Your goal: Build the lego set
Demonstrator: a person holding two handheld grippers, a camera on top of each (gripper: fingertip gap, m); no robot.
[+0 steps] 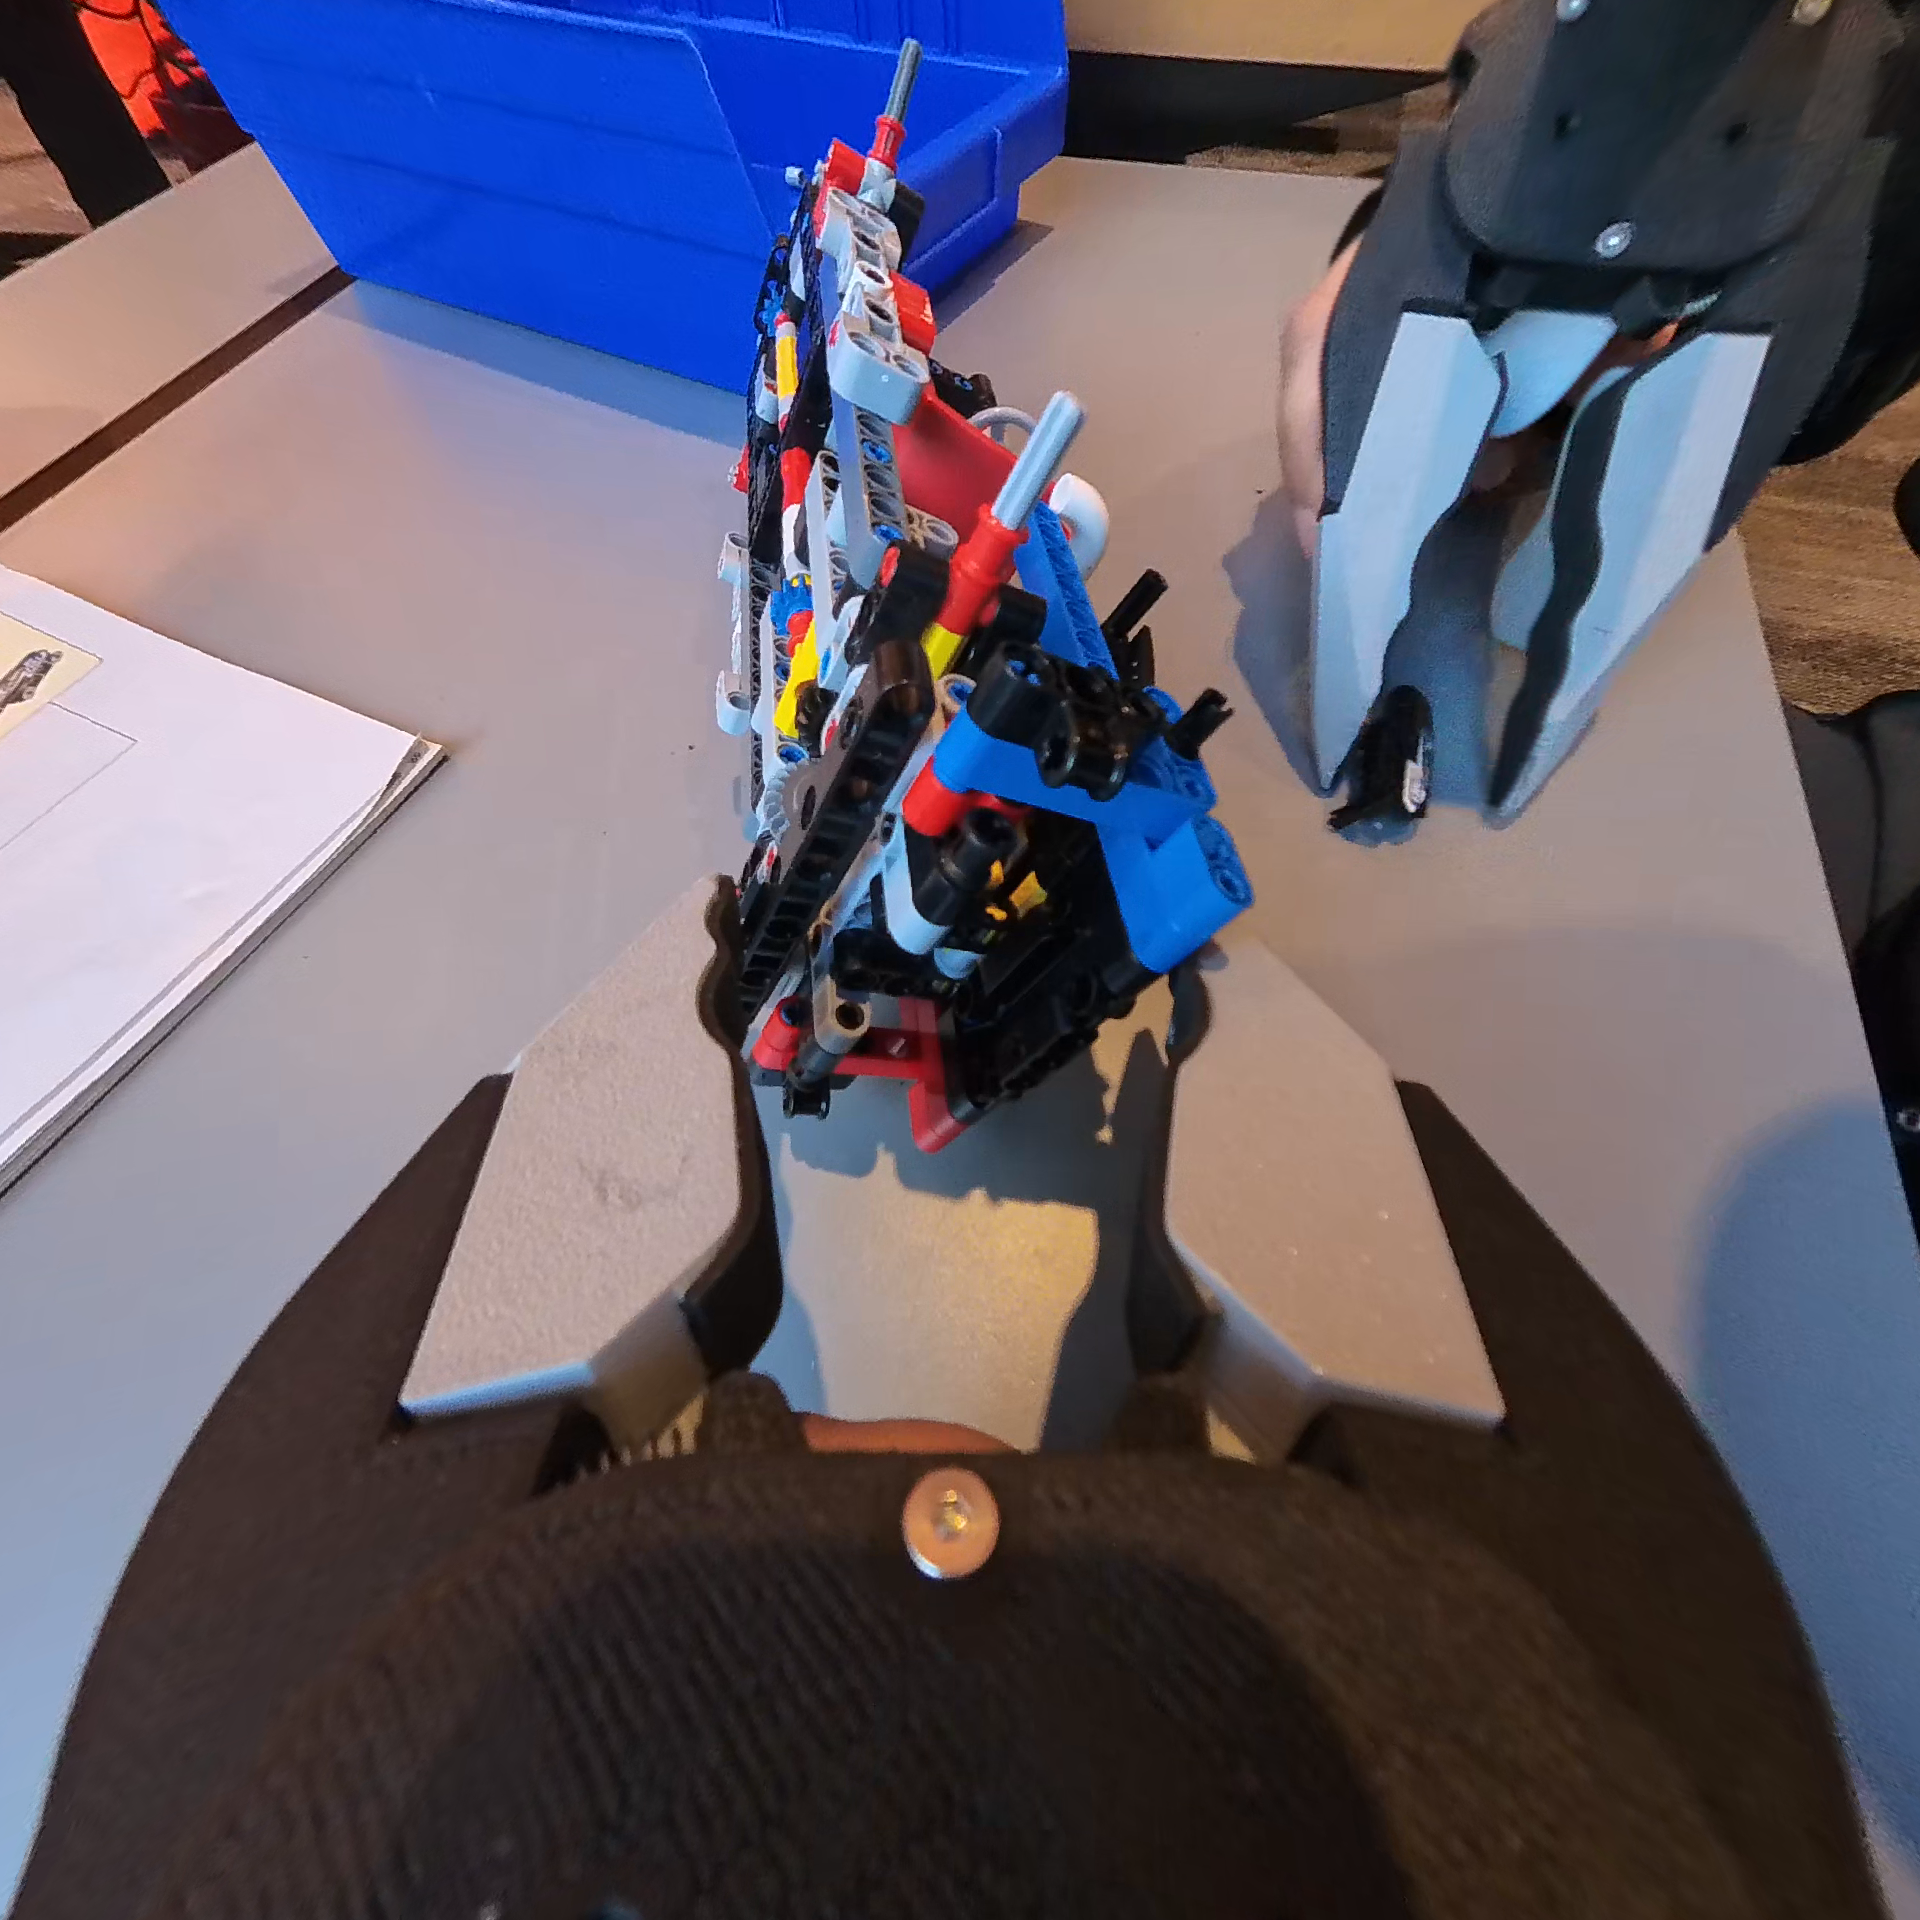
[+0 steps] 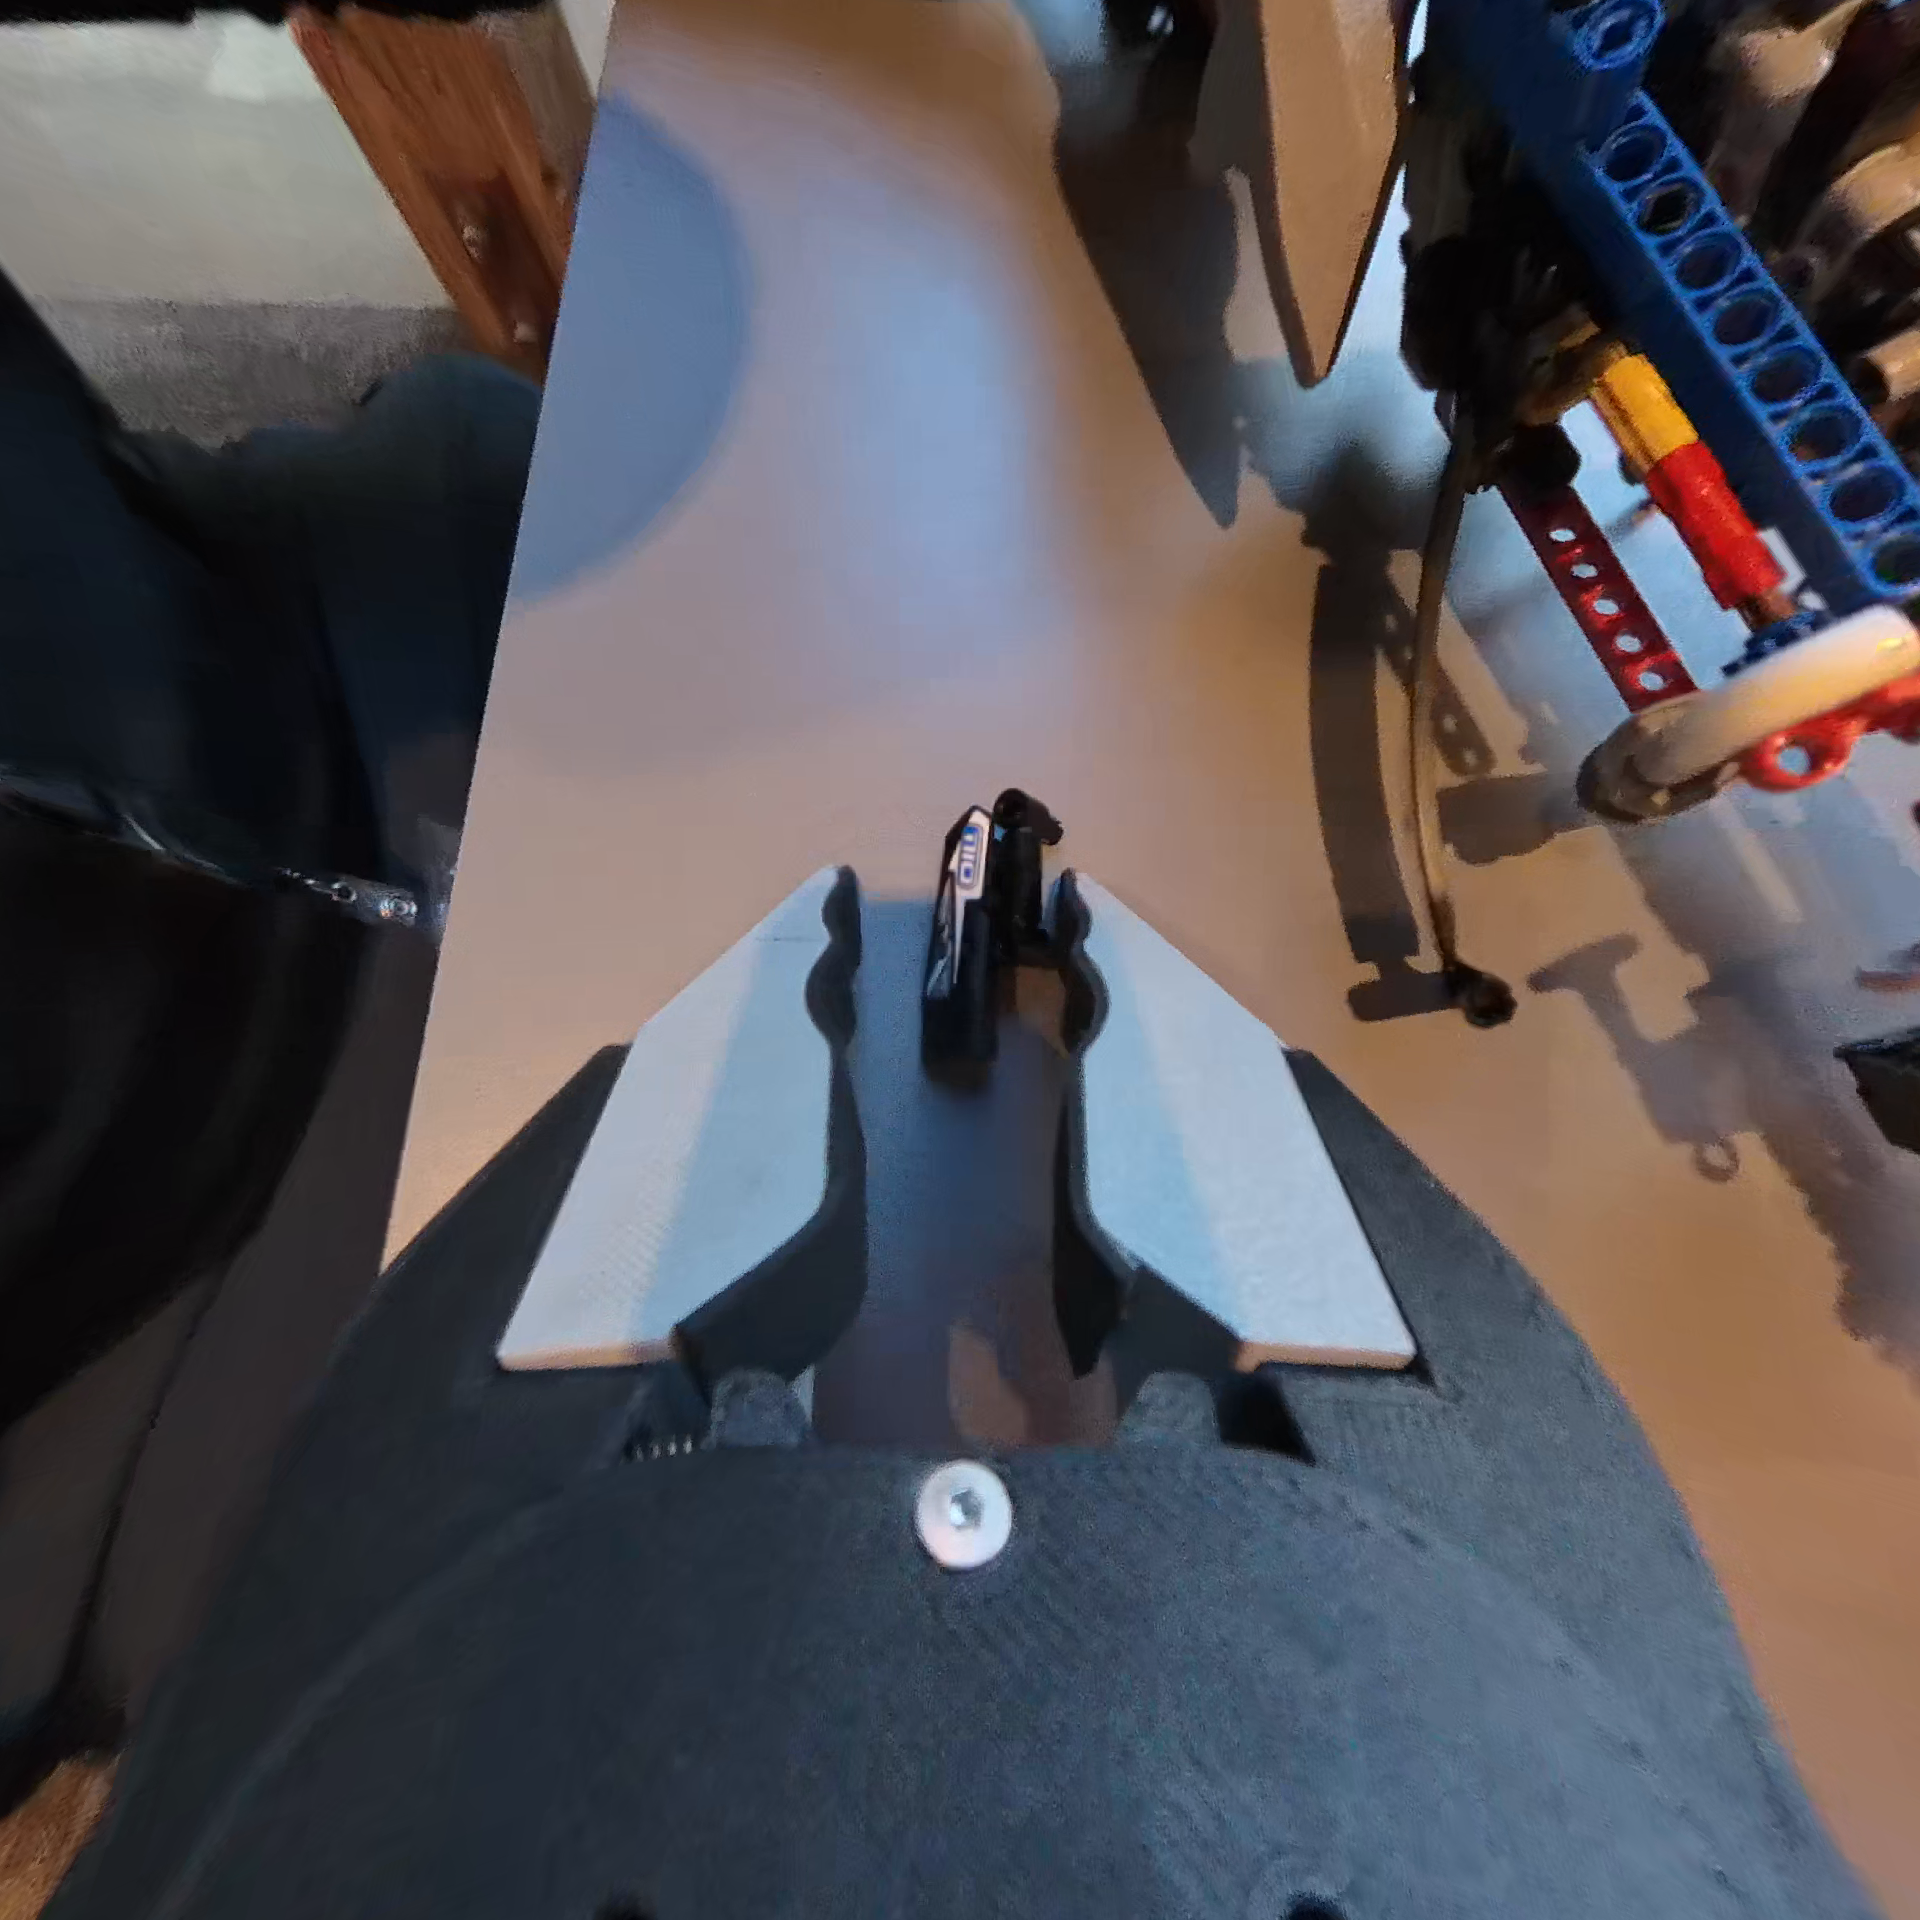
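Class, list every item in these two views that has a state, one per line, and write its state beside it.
Left gripper: shut on the lego model, fingers at its lower end.
Lego model: part-built, standing tilted on the table.
Right gripper: open, fingers either side of the small black piece.
Small black piece: loose on the table, not clamped.
Instruction booklet: lying flat, open.
Blue bin: upright; contents hidden.

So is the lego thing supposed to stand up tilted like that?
Probably not. The lego model stands on end, leaning, its base pinched by the left gripper. A small black piece lies loose on the table between the right gripper fingers.
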